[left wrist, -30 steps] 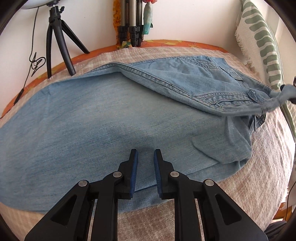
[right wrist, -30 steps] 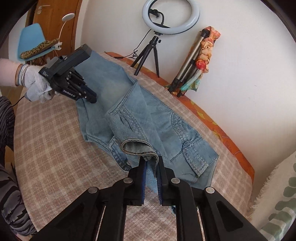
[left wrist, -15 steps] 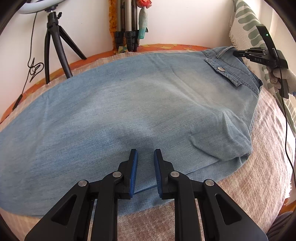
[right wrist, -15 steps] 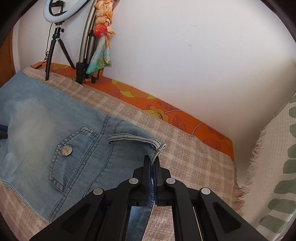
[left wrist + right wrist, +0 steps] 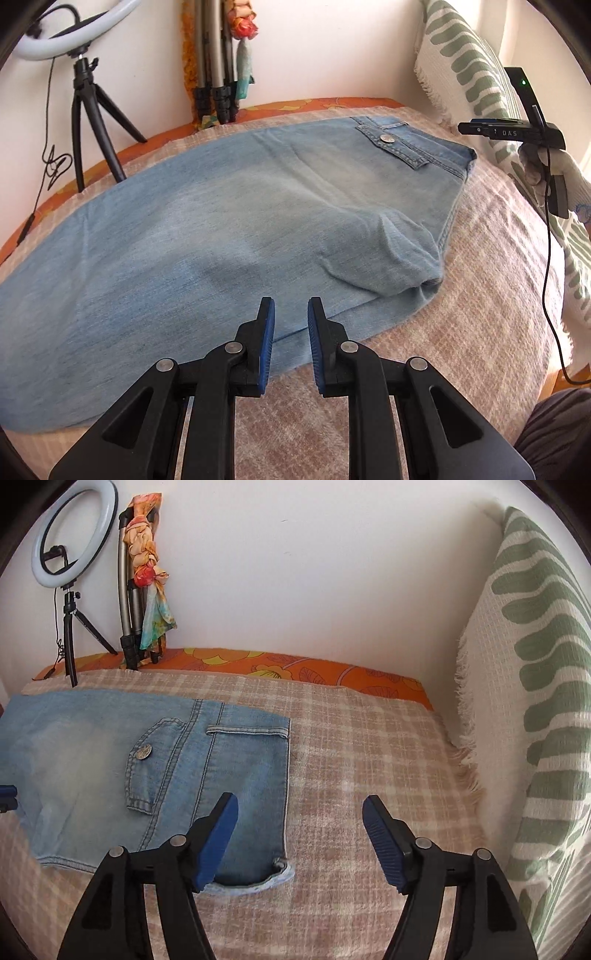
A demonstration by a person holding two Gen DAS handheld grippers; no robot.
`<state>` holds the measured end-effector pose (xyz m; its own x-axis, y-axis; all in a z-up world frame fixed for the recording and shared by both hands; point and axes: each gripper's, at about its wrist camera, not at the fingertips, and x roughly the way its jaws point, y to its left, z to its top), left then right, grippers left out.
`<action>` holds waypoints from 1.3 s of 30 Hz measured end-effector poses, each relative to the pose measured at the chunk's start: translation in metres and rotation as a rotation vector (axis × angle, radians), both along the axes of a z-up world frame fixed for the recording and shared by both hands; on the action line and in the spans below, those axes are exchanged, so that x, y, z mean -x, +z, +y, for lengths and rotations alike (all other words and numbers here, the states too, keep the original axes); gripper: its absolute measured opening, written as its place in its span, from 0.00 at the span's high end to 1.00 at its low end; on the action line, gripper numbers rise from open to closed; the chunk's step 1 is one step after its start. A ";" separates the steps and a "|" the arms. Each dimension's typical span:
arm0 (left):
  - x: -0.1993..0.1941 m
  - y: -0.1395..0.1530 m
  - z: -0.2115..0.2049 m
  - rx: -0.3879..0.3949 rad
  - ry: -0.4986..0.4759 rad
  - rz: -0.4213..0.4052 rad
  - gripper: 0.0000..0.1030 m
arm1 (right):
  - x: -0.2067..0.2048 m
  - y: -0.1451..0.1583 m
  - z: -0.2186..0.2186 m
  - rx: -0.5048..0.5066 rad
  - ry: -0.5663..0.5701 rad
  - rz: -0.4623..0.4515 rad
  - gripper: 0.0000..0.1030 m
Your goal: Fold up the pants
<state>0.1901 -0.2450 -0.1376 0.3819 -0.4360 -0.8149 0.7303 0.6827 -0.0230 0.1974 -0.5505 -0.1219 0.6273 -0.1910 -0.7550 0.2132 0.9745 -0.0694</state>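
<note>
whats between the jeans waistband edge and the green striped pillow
In the right wrist view, only bare checked blanket lies between the jeans and the pillow.

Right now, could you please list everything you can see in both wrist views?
jeans: one, light blue, flat on the blanket, folded lengthwise, back pocket up.
blanket: one, beige check, covers the bed.
sheet: one, orange floral, along the wall edge.
ring light: one, white on a black tripod, far left corner.
tripod: one, grey, folded, against the wall, with a colourful scarf tied on.
pillow: one, white with green pattern, at the right.
left gripper: black, blue pads, narrow gap, nothing between, over the jeans' near edge.
right gripper: jaws opening, empty, over the waistband.
hand: one, white glove, holding the right gripper.
</note>
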 end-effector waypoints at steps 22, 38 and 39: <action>0.005 -0.024 -0.040 -0.217 -0.242 -0.080 0.87 | 0.011 -0.056 0.005 -0.504 -0.218 0.049 0.30; 0.012 -0.011 -0.035 -0.170 -0.233 -0.104 1.00 | -0.010 -0.064 0.018 -0.444 -0.211 0.025 0.67; 0.013 -0.008 -0.034 -0.163 -0.227 -0.100 1.00 | -0.012 -0.062 0.021 -0.437 -0.202 0.021 0.71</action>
<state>0.1775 -0.2792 -0.1454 0.3716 -0.3858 -0.8444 0.8580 0.4901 0.1537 0.2092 -0.5298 -0.1838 0.5941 0.0310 -0.8038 0.4038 0.8527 0.3314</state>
